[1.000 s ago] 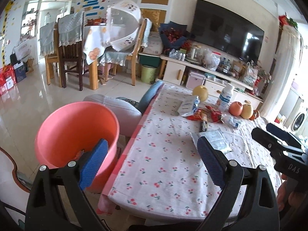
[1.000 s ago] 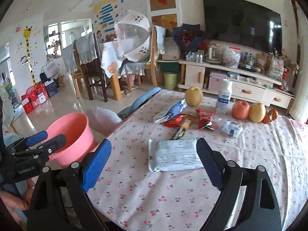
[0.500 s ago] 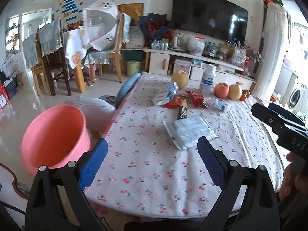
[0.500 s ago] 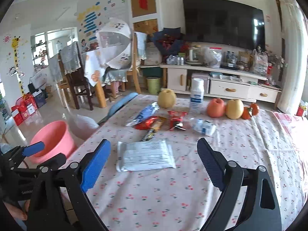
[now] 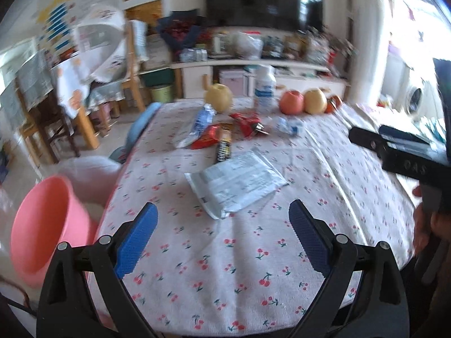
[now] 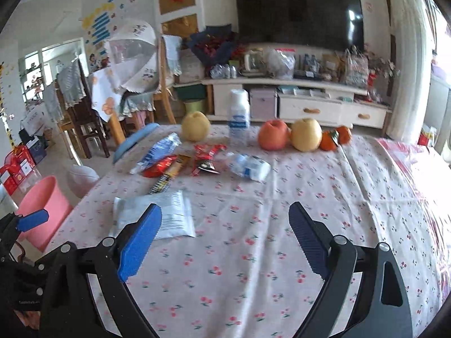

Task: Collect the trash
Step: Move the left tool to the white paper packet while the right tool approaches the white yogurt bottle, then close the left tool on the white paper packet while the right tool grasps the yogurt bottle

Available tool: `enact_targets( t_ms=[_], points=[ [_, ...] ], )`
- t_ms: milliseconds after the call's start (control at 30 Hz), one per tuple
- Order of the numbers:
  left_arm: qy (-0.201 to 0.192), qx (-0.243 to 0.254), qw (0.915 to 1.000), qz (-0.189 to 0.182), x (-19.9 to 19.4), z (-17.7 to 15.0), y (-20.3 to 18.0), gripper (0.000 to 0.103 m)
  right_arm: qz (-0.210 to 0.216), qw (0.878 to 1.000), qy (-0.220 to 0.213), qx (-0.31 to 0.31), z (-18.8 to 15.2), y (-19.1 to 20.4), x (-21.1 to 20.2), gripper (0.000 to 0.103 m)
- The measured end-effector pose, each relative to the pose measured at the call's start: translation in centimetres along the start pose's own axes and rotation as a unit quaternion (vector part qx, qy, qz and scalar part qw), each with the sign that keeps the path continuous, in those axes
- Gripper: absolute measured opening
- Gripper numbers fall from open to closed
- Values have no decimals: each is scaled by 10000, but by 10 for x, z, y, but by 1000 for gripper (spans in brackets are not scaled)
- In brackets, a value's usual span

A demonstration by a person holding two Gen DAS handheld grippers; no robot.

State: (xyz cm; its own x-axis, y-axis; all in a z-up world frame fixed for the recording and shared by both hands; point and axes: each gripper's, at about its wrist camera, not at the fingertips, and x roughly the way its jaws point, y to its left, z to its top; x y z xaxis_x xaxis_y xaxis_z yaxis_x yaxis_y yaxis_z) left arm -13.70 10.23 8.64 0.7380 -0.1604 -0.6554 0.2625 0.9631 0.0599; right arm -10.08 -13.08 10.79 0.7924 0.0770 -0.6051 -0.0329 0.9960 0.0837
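- The left gripper [image 5: 222,236] hovers over the near edge of the table [image 5: 253,267], jaws spread wide with nothing between them.
- The right gripper [image 6: 225,236] is likewise wide apart and empty, aimed at the bare cloth right of the trash.
- The white pouch [image 5: 235,181] lies flat on the cloth, nearest to both grippers, just ahead of the left one. It looks light, thin and limp; judged from its sheen, the film may be slippery. Flat as it lies, a jaw cannot easily get under it, so the best hold is probably the raised, crumpled near corner.
- Behind it sit the smaller wrappers: a dark stick wrapper [image 5: 224,145], a red wrapper [image 5: 207,140] touching it, a blue-white wrapper [image 5: 196,126] to the left, and another red wrapper [image 5: 248,122] to the right. All look feather-light and crinkly; they should crush readily, and a pinch across a puckered fold should hold.
- A small clear-and-blue packet [image 6: 249,166] lies right of these, soft and slightly puffed, so it offers more to grip.
- The fruit [image 6: 305,135] and the bottle [image 6: 239,109] at the far edge look like keepers, not trash.
- The pink bin [image 5: 42,231] stands on the floor off the table's left side, open-topped, well apart from the wrappers; light film may flutter on release.
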Motion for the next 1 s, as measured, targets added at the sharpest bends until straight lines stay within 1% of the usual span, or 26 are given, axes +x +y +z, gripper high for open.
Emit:
enact_targets(
  t_ms=[67, 167, 267, 367, 533, 600, 700, 833, 933, 1000],
  points=[
    [59, 229, 9997, -25, 10, 3, -5, 95, -55, 9999, 132, 88, 0, -14, 10, 91],
    [160, 532, 9982, -207, 27, 8, -11, 95, -54, 9991, 352, 216, -1, -32, 24, 91],
    [348, 969, 9944, -225, 47, 14, -20, 95, -37, 9979, 567, 302, 1, -48, 41, 91],
    [553, 1433, 9879, -194, 66, 18, -28, 95, 49, 9970, 719, 282, 3, -57, 58, 91],
    [993, 2073, 9731, -161, 101, 22, -32, 95, 223, 9944, 986, 299, 9, -64, 91, 91],
    [1062, 2208, 9694, -156, 109, 24, -32, 95, 286, 9937, 1056, 252, 11, -65, 102, 91],
    [1147, 2391, 9637, -294, 119, 26, -33, 95, 315, 9930, 1134, 36, 16, -62, 121, 91],
    [1221, 2686, 9547, -391, 132, 28, -37, 95, 397, 9920, 1194, -76, 21, -61, 144, 91],
    [1291, 2774, 9510, -440, 143, 33, -38, 95, 430, 9914, 1234, -78, 28, -61, 159, 91],
    [1343, 2787, 9493, -554, 148, 36, -37, 95, 469, 9914, 1219, -82, 33, -61, 166, 91]
  ],
)
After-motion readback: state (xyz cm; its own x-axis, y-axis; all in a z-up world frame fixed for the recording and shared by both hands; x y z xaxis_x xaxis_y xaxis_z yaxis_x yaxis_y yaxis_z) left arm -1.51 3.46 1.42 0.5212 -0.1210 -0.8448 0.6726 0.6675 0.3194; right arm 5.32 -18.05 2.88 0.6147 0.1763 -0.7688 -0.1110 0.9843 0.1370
